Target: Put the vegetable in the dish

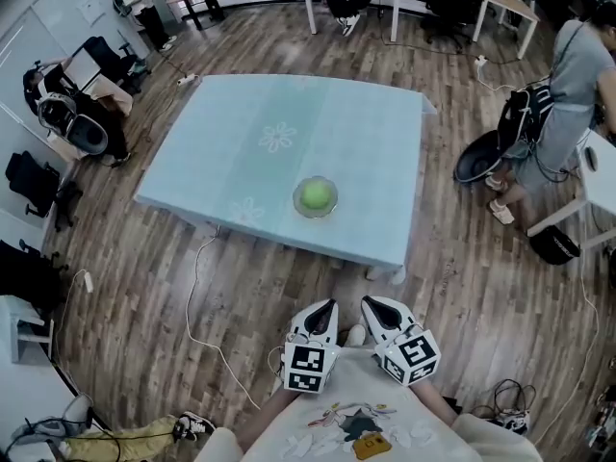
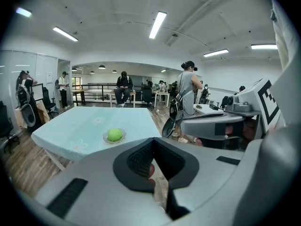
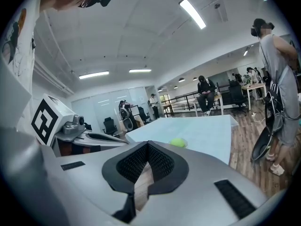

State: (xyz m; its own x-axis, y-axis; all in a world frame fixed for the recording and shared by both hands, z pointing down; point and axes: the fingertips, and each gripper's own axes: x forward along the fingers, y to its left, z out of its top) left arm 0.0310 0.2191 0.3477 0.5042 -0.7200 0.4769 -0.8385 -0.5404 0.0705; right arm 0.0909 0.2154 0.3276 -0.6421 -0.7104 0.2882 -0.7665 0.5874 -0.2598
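Both claws low by the person's chest, side by side, aimed at the worktop [image 1: 241, 133]. Left claw [image 1: 325, 306] and right claw [image 1: 377, 303]: jaws together, empty. Green vegetable [image 1: 315, 194] sits in the glass dish [image 1: 297, 205] near the worktop's near edge. Wood floor [image 1: 462, 258], office desks far.

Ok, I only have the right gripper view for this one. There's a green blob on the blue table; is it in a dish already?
Observer: Yes. The head view shows the green vegetable sitting inside a clear dish, by the near edge of the table.
Reviewer: How far back are the tools?
Observer: Both are over the wood floor, short of the table: left hand-held gripper and right hand-held gripper side by side, close to the person.
Reviewer: Is the left one holding anything?
Observer: No. The left gripper view shows its jaws together, nothing gripped.
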